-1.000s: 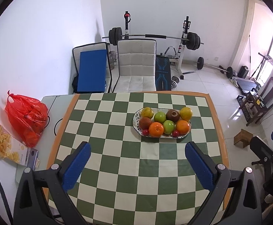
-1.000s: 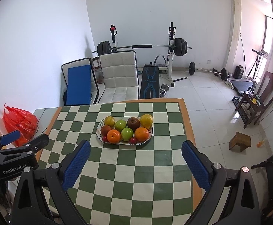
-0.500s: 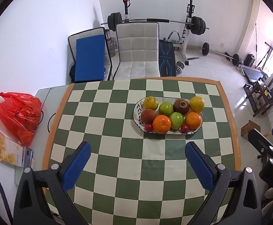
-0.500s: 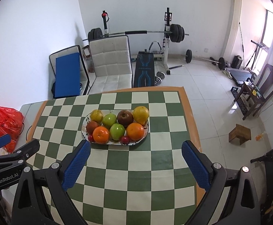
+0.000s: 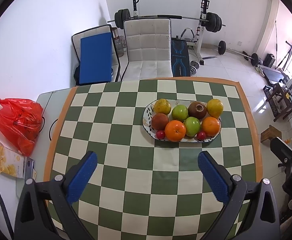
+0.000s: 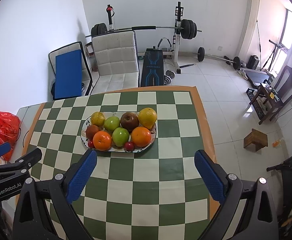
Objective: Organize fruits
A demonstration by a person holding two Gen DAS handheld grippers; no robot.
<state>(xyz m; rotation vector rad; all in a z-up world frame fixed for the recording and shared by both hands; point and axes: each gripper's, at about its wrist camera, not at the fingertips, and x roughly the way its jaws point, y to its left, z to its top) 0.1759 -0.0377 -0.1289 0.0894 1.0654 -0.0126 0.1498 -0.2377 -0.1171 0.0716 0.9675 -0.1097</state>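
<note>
An oval patterned plate sits on the green and cream checkered table, filled with fruit: two oranges, two green apples, yellow citrus, brown fruits and small red ones. My left gripper is open above the table, short of the plate, holding nothing. My right gripper is also open and holds nothing, just short of the plate's near rim.
A red plastic bag and a snack box lie off the table's left side. A white chair and blue board stand beyond the far edge, with a weight bench behind. A wooden stool stands on the floor at right.
Both grippers have moved forward and lower toward the table; the fruit plate appears nearer and larger in both views. The jaws stay open. Nothing on the plate has moved.
</note>
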